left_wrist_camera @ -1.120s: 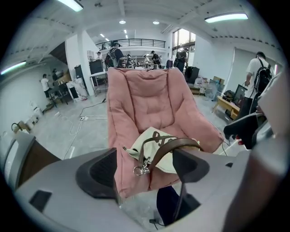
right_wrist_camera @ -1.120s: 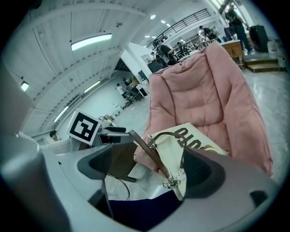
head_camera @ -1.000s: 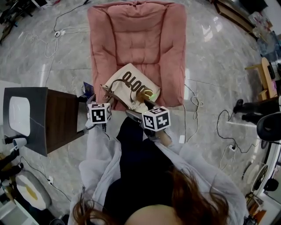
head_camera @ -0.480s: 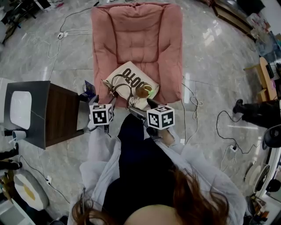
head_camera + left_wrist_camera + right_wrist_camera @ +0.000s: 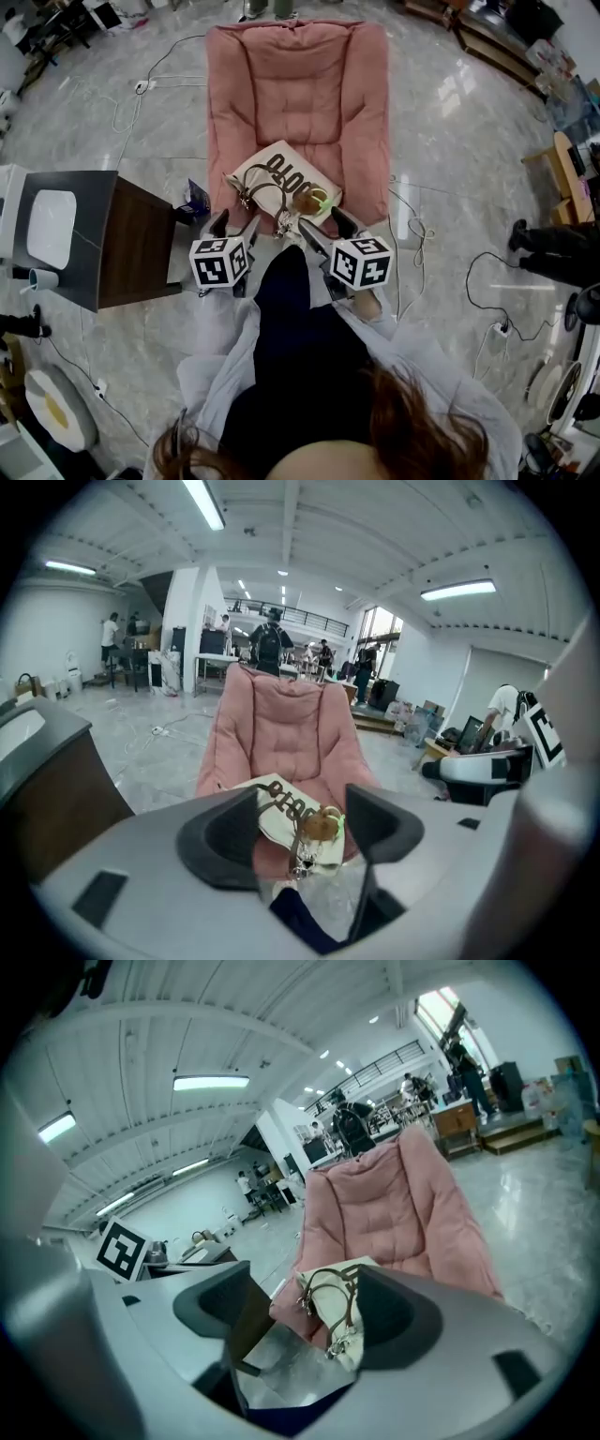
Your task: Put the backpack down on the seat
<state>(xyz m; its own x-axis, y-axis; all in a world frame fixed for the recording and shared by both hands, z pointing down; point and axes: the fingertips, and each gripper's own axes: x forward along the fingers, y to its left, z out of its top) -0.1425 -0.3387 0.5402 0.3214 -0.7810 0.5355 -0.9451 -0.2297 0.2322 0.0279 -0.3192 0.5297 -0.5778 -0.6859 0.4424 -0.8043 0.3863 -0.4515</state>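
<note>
The backpack [image 5: 281, 178], a cream bag with brown straps and a brown charm, lies on the front edge of the pink cushioned seat [image 5: 300, 84]. Its clasp hangs over the seat's front. My left gripper [image 5: 234, 227] and right gripper [image 5: 323, 225] hover just short of the bag's near edge, one on each side of the clasp. Both sets of jaws are closing, with nothing between them. In the left gripper view the backpack [image 5: 281, 808] shows past the left gripper [image 5: 300, 829], resting on the seat [image 5: 281, 724]. The right gripper [image 5: 300, 1314] frames the backpack [image 5: 323, 1314] and the seat [image 5: 394, 1213].
A dark wooden side table [image 5: 131, 244] with a grey top stands at my left, a small blue item [image 5: 195, 197] beside it. Cables [image 5: 412, 220] trail over the marble floor around the seat. A person's feet [image 5: 539, 248] show at the right, and people stand far behind the seat.
Both grippers have drawn back toward me, away from the backpack. The straps have dropped onto the bag, which stays on the seat's front edge.
</note>
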